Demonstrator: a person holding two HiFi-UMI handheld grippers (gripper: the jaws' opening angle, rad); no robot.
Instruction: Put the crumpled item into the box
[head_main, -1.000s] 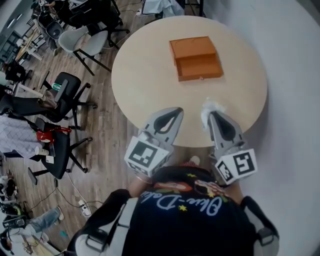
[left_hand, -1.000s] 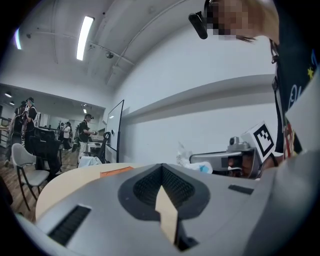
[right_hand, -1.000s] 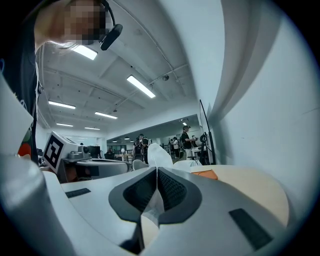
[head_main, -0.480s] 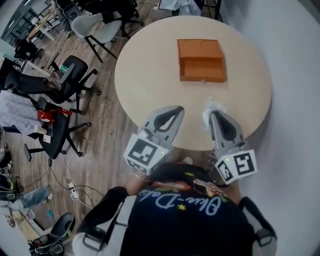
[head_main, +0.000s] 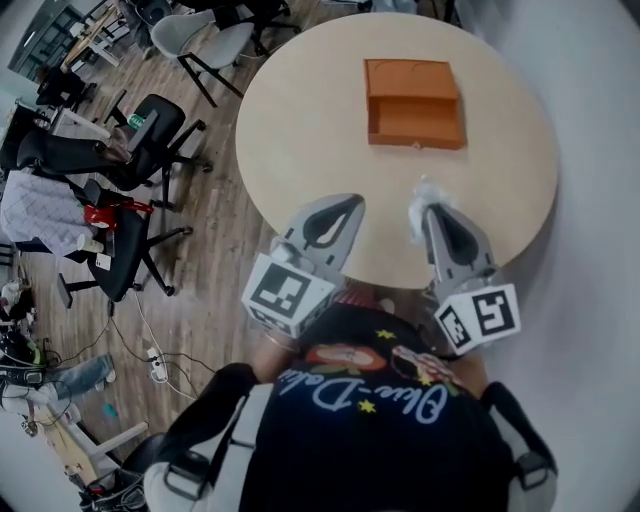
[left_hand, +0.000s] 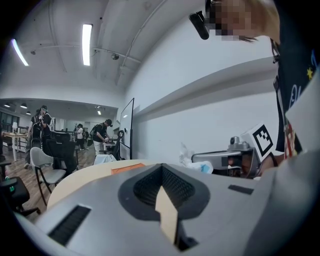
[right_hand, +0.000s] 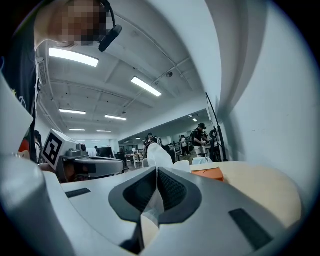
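Observation:
An orange box (head_main: 415, 104) lies open on the far half of the round table (head_main: 300, 130); it also shows as a low orange shape (right_hand: 207, 173) in the right gripper view. My right gripper (head_main: 428, 208) hovers over the table's near edge, shut on a crumpled white tissue (head_main: 424, 192) that sticks up past the jaw tips (right_hand: 156, 154). My left gripper (head_main: 340, 205) hangs beside it to the left, shut with nothing in it. From the left gripper view I see the box (left_hand: 129, 168) and the tissue (left_hand: 192, 159) off to the right.
Office chairs (head_main: 140, 130) and a wooden floor lie left of the table. A grey wall or floor band (head_main: 590, 150) borders the right side. People stand at desks in the distance (left_hand: 102, 132). My own torso fills the bottom of the head view.
Both grippers have edged slightly forward over the table's near edge, and the head view has drifted. The right gripper's hold on the tissue is unchanged.

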